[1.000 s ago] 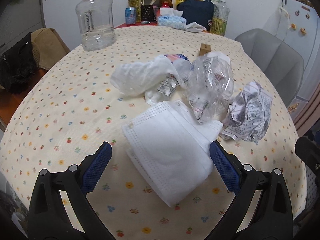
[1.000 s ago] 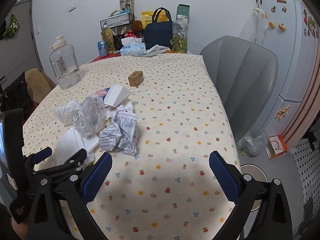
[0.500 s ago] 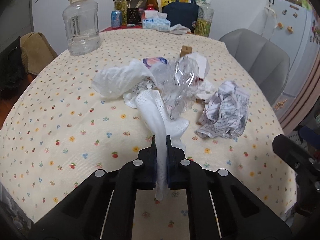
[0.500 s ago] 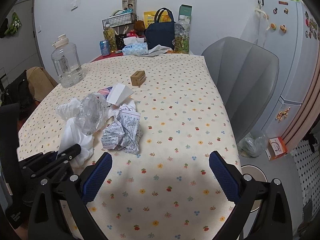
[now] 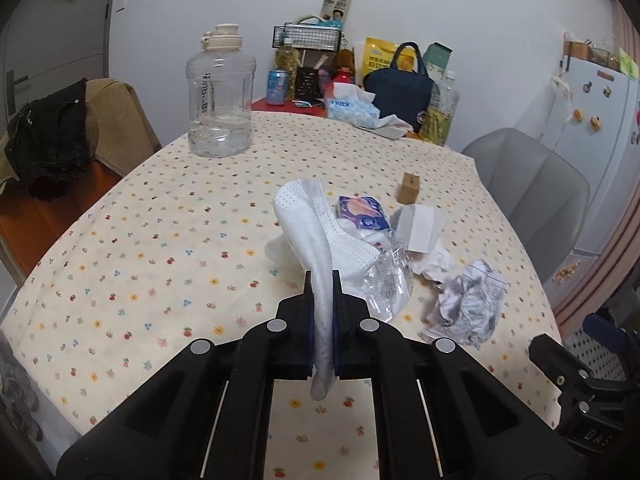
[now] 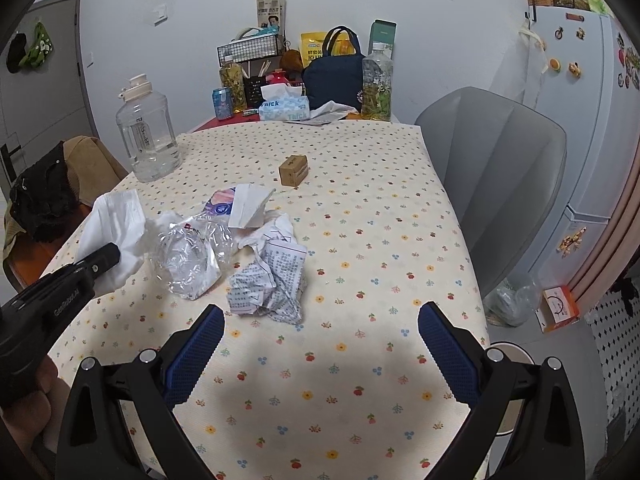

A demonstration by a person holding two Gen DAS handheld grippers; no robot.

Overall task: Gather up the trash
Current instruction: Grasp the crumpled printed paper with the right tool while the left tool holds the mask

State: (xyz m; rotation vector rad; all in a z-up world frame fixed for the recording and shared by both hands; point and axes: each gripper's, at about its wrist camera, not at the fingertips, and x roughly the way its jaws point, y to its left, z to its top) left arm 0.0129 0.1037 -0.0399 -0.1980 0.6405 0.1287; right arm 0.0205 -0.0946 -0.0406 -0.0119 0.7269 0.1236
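Left claw (image 5: 323,312) is clamped on the face mask (image 5: 308,236), which hangs lifted off the table (image 5: 160,248). Right claw (image 6: 320,344) gapes wide, with crumpled paper (image 6: 268,280) just ahead. Likely next: carry the mask to a bin, none clearly visible.

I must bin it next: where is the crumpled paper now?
In the right wrist view the crumpled paper lies on the table, just right of the crushed bottle.
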